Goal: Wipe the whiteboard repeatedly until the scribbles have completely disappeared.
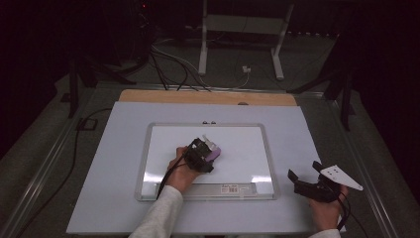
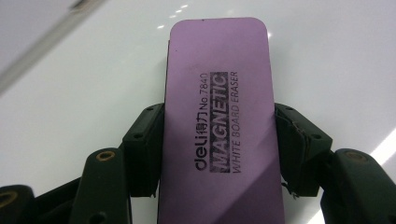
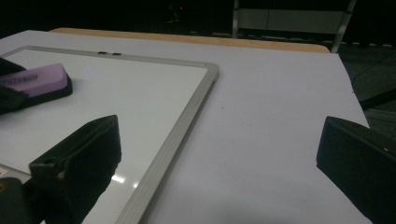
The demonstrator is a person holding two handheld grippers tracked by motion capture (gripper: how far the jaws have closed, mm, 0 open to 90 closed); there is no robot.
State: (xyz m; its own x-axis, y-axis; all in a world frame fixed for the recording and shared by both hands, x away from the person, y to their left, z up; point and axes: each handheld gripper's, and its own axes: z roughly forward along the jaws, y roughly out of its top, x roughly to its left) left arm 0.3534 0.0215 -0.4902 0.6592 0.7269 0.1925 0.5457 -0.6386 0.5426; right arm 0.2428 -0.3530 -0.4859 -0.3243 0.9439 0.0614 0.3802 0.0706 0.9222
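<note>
A purple magnetic whiteboard eraser (image 2: 219, 121) lies flat on the whiteboard (image 1: 237, 144), and my left gripper (image 2: 219, 149) is shut on its two long sides. From above, the eraser (image 1: 214, 153) and left gripper (image 1: 200, 154) sit near the board's middle. My right gripper (image 1: 303, 177) rests open on the white table right of the board, nothing between its jaws. Its own view has the eraser (image 3: 39, 81) at far left and the board's silver frame (image 3: 187, 112) running diagonally.
The whiteboard lies on a white sheet (image 1: 307, 134) over a wooden table (image 1: 208, 96). A label strip (image 1: 230, 188) marks the board's near edge. Beyond the table stand a white frame's legs (image 1: 203, 44) and floor cables (image 1: 168, 64).
</note>
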